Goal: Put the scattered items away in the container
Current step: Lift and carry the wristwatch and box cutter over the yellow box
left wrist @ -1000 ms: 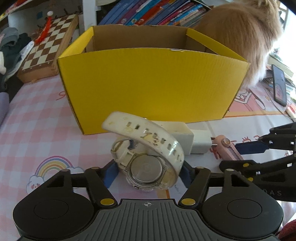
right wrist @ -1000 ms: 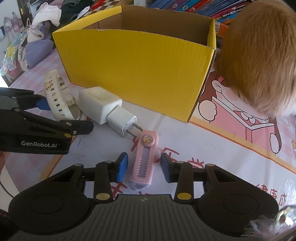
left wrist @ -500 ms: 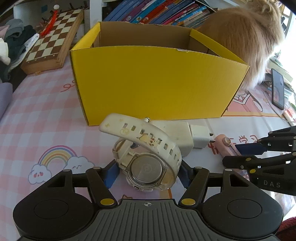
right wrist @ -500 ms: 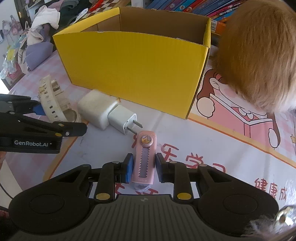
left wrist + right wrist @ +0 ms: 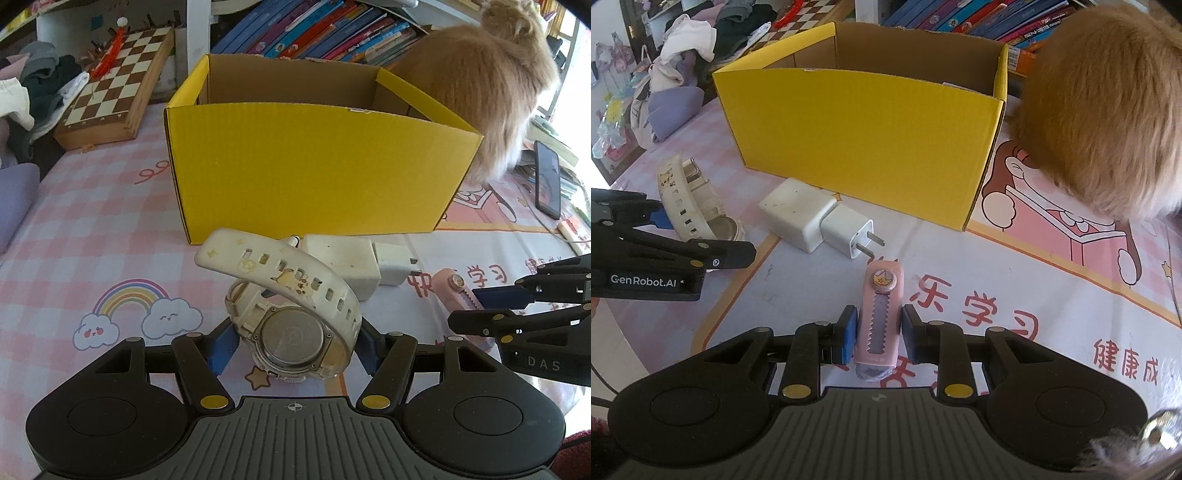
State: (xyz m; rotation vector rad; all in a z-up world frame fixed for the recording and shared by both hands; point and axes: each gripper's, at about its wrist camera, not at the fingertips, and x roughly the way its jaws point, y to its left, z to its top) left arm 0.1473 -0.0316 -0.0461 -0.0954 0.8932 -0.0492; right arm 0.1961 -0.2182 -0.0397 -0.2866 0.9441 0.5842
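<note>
A yellowed white digital watch (image 5: 291, 314) stood on edge on the mat, case back showing, its holed strap arching over it. Just behind lay a grubby white charger (image 5: 812, 219), its two prongs pointing at the pink utility knife (image 5: 881, 317), which lay flat with a star-marked slider. Behind all three stood the open yellow cardboard box (image 5: 314, 170), upright, its inside hidden.

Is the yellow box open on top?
Open. The yellow box has no lid on top; its brown inside walls show.
</note>
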